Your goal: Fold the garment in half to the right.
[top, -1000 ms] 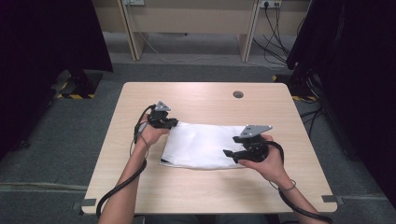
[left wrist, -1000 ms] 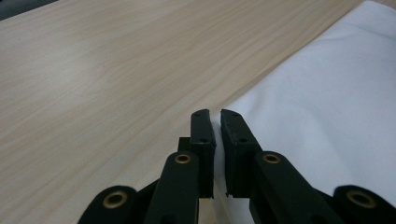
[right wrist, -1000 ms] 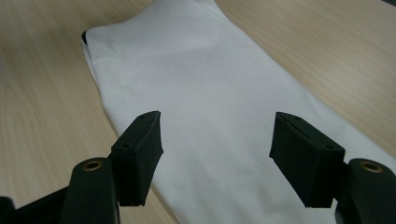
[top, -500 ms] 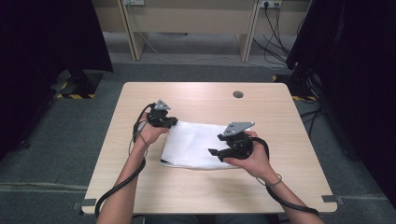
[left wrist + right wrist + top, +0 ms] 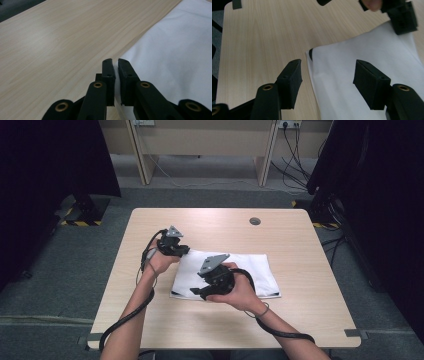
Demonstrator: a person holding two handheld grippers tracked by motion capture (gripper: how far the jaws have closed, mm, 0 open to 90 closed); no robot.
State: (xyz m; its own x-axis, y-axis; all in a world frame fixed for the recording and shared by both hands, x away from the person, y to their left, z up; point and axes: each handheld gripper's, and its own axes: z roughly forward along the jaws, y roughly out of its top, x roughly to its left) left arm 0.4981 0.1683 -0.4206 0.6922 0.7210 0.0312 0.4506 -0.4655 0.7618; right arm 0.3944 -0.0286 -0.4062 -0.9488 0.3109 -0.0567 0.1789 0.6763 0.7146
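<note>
On the middle of the light wooden table [image 5: 300,245] lies a folded white cloth [image 5: 250,267], flat, its long side running across the tabletop, with a dark mark at its near left corner. At the cloth's far left corner the left gripper [image 5: 184,251] has its two black jaws pressed together on the cloth's edge; in the left gripper view a thin sliver of white fabric sits between the pads, so it is gripping the cloth [image 5: 175,55] there. Over the near left part of the cloth hovers the right gripper [image 5: 196,291], its jaws spread wide; they have just been closing a little. In the right gripper view the cloth's corner [image 5: 362,57] lies below and between the parted jaws, which do not press on it.
</note>
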